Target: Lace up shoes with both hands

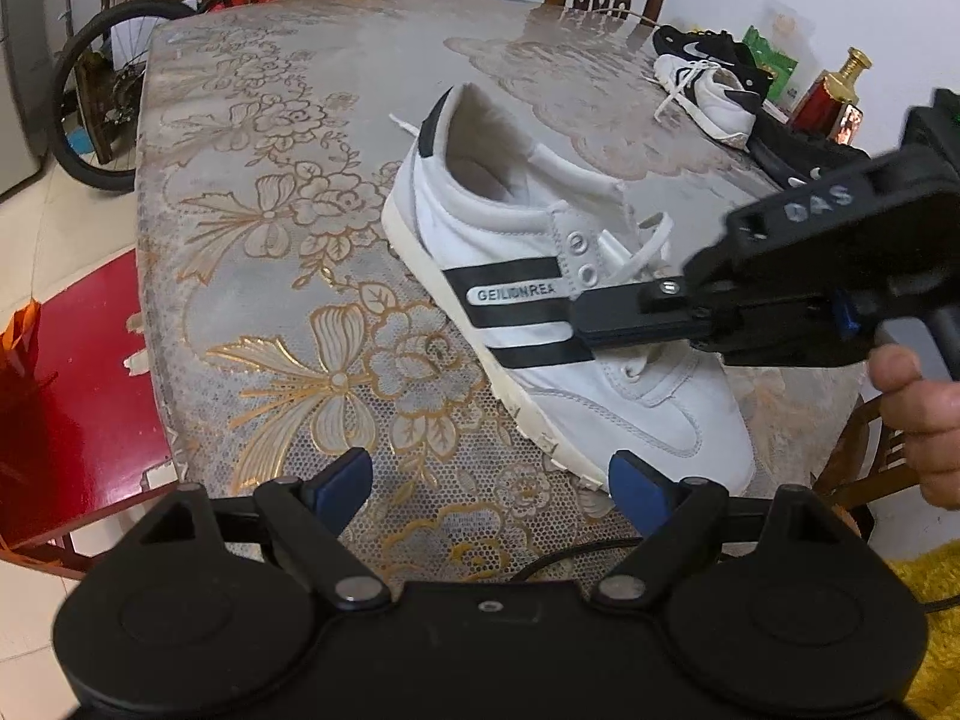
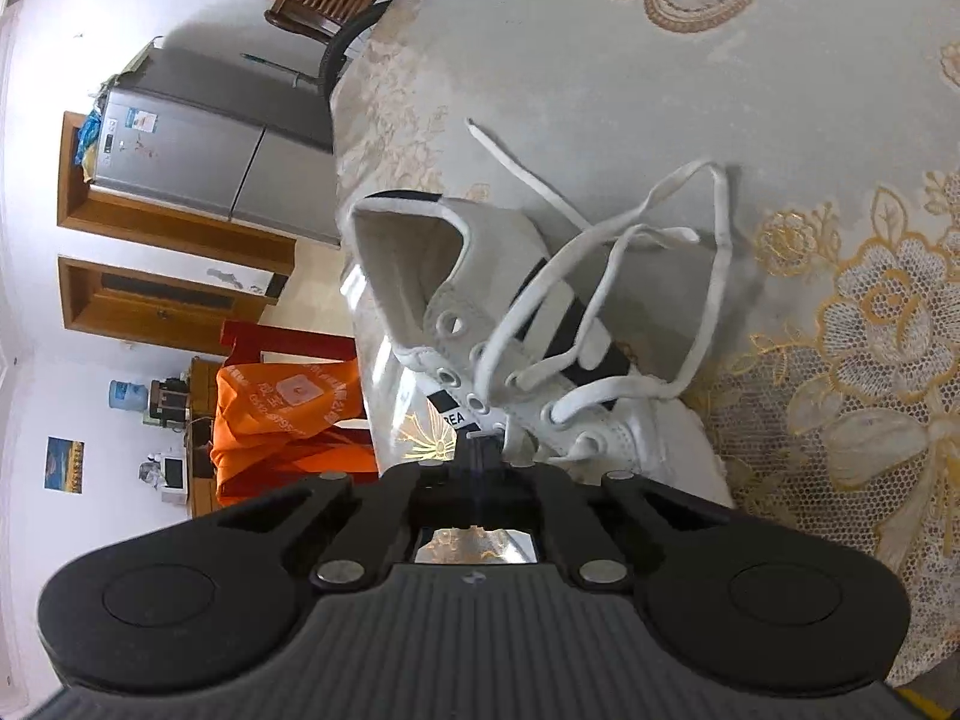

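A: Right claw (image 1: pixel 579 315) has its fingers pressed fully together, and it lies across the side of the white shoe (image 1: pixel 540 300), at the black stripes. In the right wrist view the tips (image 2: pixel 480 438) seem to pinch something small and pale just under the eyelet row, maybe a lace end, but I cannot tell for sure.

B: And the left claw (image 1: pixel 489 489)?

A: It is wide open and holds nothing. It hangs above the desk (image 1: pixel 270 276), just beside the toe of the shoe.

B: Where is the shoe exactly?

A: It lies on the lace cloth of the desk. Its long axis goes from the toe, near the left claw, away to the heel at the far side. The white lace (image 2: pixel 600 252) is loose. It passes only the lower eyelets, and then it falls in loops over the far side of the shoe, onto the cloth.

B: So which hand is nearer to the work?

A: The right one, I think; it is already at the eyelets. The left claw must go forward along the shoe to reach the empty upper eyelets (image 1: pixel 579 255), so the lacing looks only partly done
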`<state>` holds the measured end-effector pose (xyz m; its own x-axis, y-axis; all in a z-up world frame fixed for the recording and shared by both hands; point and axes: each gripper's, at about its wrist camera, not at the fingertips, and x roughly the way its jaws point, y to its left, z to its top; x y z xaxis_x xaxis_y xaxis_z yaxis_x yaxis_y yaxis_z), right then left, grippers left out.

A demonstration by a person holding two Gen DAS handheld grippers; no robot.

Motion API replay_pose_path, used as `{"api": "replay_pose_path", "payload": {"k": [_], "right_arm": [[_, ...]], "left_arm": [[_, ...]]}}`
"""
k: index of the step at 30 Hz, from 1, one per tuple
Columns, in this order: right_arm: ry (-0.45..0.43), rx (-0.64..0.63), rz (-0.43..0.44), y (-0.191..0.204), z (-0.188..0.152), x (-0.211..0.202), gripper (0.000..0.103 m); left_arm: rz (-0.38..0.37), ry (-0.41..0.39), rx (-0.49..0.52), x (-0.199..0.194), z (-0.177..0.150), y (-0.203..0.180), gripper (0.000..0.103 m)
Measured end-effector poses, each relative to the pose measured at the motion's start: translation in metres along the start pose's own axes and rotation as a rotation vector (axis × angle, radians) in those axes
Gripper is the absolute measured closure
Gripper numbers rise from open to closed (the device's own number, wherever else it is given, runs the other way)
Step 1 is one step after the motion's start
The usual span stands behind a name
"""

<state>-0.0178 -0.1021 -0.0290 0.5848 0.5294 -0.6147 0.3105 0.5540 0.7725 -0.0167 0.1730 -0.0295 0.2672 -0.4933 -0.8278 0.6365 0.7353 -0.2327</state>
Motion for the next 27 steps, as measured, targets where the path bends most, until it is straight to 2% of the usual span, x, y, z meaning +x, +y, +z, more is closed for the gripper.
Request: {"api": "replay_pose_path", "payload": {"k": [3,6,9,11,12,13,14,15,19,25,27], "right_arm": [[0.014,-0.113,0.017,0.011,-0.006,-0.005,0.103],[0.033,-0.225,0.120,0.027,-0.013,-0.016,0.103],[0.032,-0.394,0.208,0.051,-0.022,-0.032,0.103],[0.040,-0.496,0.145,0.063,-0.027,-0.035,0.103],[0.040,-0.502,0.088,0.064,-0.027,-0.033,0.096],[0.048,-0.465,0.041,0.061,-0.023,-0.028,0.087],[0.055,-0.386,0.027,0.051,-0.017,-0.023,0.082],[0.061,-0.296,0.022,0.040,-0.011,-0.018,0.081],[0.071,0.052,0.092,-0.008,0.007,-0.005,0.080],[0.065,0.254,0.147,-0.035,0.012,0.007,0.081],[0.068,0.303,0.164,-0.037,0.013,0.012,0.075]], "left_arm": [[0.006,0.003,-0.010,0.002,0.000,0.002,0.018],[0.015,0.000,-0.006,0.004,0.000,0.001,0.018],[0.024,0.000,0.010,0.005,0.000,-0.002,0.018],[0.028,-0.001,0.023,0.006,0.000,-0.004,0.018],[0.028,-0.002,0.027,0.006,0.000,-0.005,0.018],[0.029,-0.003,0.031,0.006,0.000,-0.005,0.018],[0.029,-0.003,0.033,0.006,0.000,-0.006,0.018],[0.028,-0.004,0.034,0.006,0.000,-0.006,0.018],[0.028,-0.006,0.039,0.006,-0.001,-0.007,0.018],[0.033,-0.002,0.048,0.007,-0.001,-0.008,0.018],[0.033,-0.001,0.048,0.007,-0.001,-0.008,0.018]]}}
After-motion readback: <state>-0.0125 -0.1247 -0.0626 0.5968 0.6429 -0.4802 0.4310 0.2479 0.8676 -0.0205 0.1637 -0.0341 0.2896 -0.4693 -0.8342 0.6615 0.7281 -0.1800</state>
